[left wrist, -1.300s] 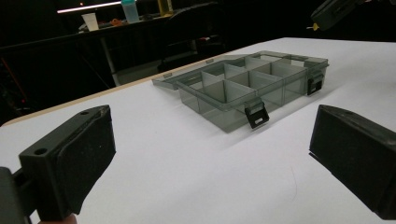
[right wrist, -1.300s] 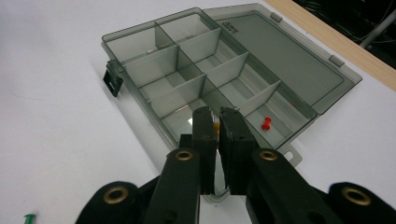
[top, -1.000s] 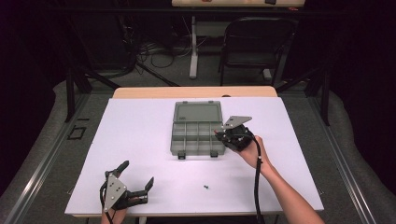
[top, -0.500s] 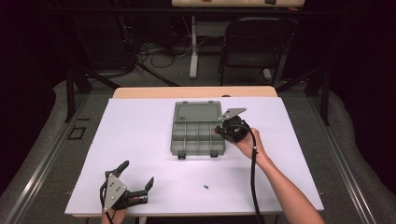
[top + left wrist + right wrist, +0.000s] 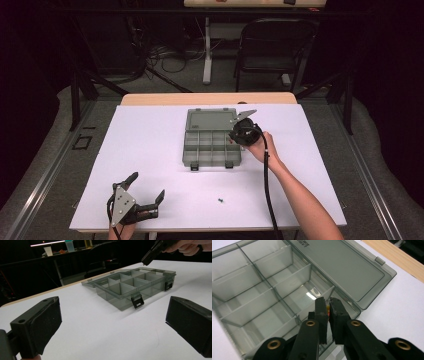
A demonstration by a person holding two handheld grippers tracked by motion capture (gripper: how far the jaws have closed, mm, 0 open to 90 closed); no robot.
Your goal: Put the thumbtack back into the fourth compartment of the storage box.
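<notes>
Over the organiser box [image 5: 210, 142], right hand-held gripper [image 5: 327, 305] pinching a small orange-red piece [image 5: 327, 308], left hand-held gripper [image 5: 145, 192] wide open, empty.

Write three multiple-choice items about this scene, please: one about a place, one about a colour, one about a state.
1. Where does the small dark piece lie?
A. on the white table, nearer the person than the box
B. inside the box
C. on the lid

2. What colour is the small item between the right gripper's jaws?
A. blue
B. orange-red
C. white

3. How does the left gripper stand?
A. shut on the box
B. shut on nothing
C. open

Answers:
1 A: the high view shows it on the bare table, short of the box.
2 B: an orange-red speck shows between the nearly closed jaws.
3 C: its jaws stand wide apart in the left gripper view.
</notes>
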